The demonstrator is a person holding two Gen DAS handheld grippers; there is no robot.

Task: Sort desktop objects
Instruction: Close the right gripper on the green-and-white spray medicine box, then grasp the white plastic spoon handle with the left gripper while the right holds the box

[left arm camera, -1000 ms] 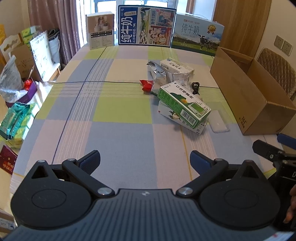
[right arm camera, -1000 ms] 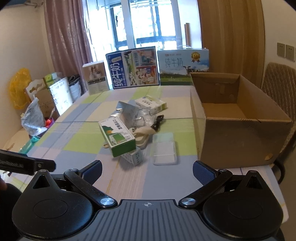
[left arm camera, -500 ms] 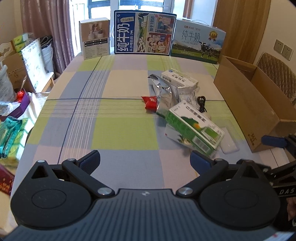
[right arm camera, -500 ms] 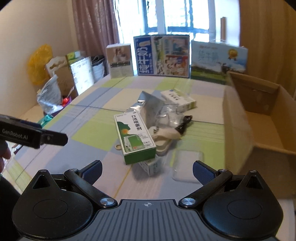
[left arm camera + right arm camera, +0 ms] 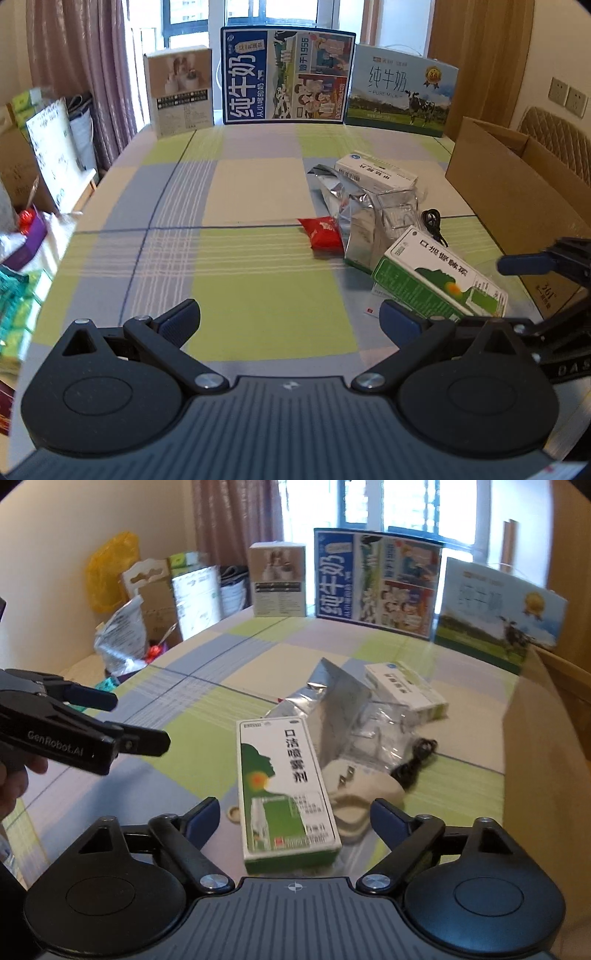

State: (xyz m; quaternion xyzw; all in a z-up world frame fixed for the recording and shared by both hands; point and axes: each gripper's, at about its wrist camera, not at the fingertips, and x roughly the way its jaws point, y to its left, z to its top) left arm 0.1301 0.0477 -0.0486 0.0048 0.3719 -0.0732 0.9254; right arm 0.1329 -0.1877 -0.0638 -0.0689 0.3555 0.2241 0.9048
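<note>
My right gripper has its jaws spread wide, one on each side of the green box, which lies tilted on top of the pile with its near end between my fingertips; neither pad touches it that I can see. My left gripper is also spread apart with nothing between the fingers, only bare checked cloth of the surface ahead of it. In the right wrist view I see the left gripper out at the left edge, with part of a hand behind it, well apart from the pile.

The pile sits right of the middle of the surface. The green box rests on a smaller white box, of which I see only an edge under it in the left view. Just beside it on the right is a white plug, and a black cable curls next to that. Behind them a silver bag stands crumpled, with clear packaging against it and a white box leaning on its far side. A red packet lies touching the bag's left side.

The open carton stands at the right edge of the surface, near the pile but apart from it. Three big cartons line the far edge: a beige one, a blue milk box and a pale milk box.
</note>
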